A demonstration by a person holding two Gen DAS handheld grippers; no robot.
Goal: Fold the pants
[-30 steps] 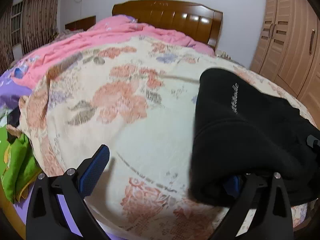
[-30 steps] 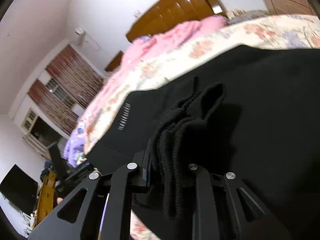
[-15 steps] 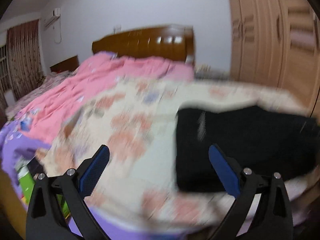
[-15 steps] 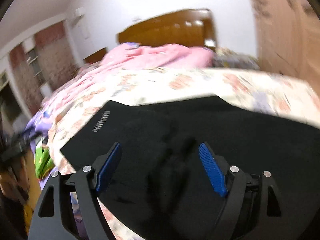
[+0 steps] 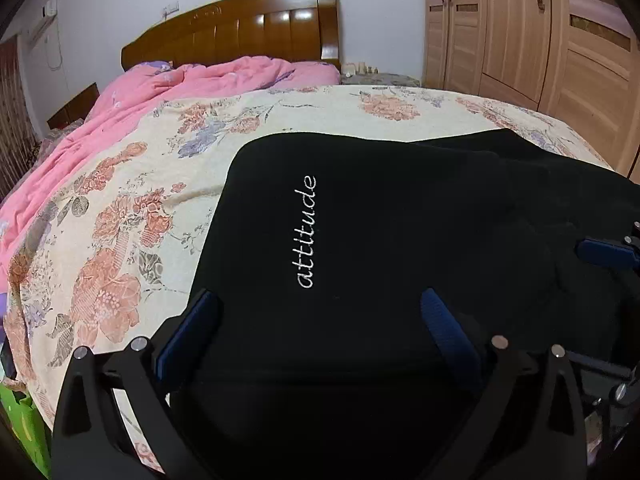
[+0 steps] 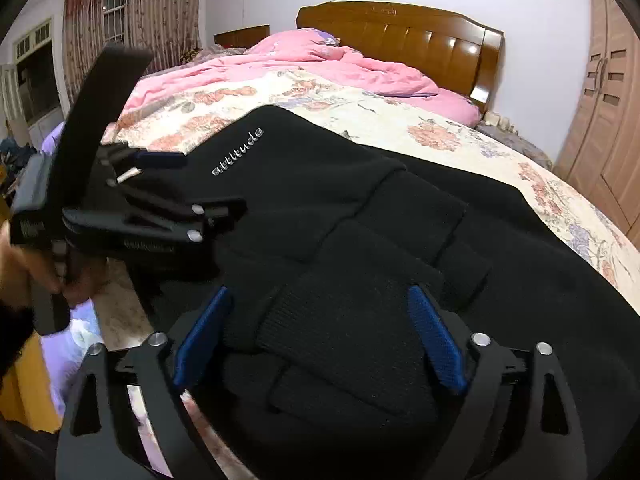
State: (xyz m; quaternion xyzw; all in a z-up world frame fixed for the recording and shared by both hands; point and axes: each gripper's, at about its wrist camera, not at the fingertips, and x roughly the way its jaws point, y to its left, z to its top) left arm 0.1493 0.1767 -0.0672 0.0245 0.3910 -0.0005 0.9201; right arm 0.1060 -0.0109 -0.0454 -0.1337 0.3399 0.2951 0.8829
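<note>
Black pants (image 5: 380,240) with white "attitude" lettering lie folded on the floral bedspread (image 5: 132,208) near the bed's front edge. My left gripper (image 5: 320,316) is open and empty, just above the pants' left part. My right gripper (image 6: 320,320) is open and empty over the ribbed cuffs (image 6: 352,320) on top of the folded pants (image 6: 500,248). The left gripper also shows in the right wrist view (image 6: 160,184), at the left over the pants' edge. The right gripper's blue pad shows in the left wrist view (image 5: 604,252) at the far right.
A pink quilt (image 5: 160,96) is bunched toward the wooden headboard (image 5: 240,28). Wooden wardrobe doors (image 5: 560,40) stand to the right of the bed. Green fabric (image 5: 20,420) lies at the lower left by the bed's edge. Curtained windows (image 6: 100,20) are at the far left.
My right gripper has let go of the bunched cuffs and opened. Both grippers pulled back and now hover open over the folded pants, which lie flat.
</note>
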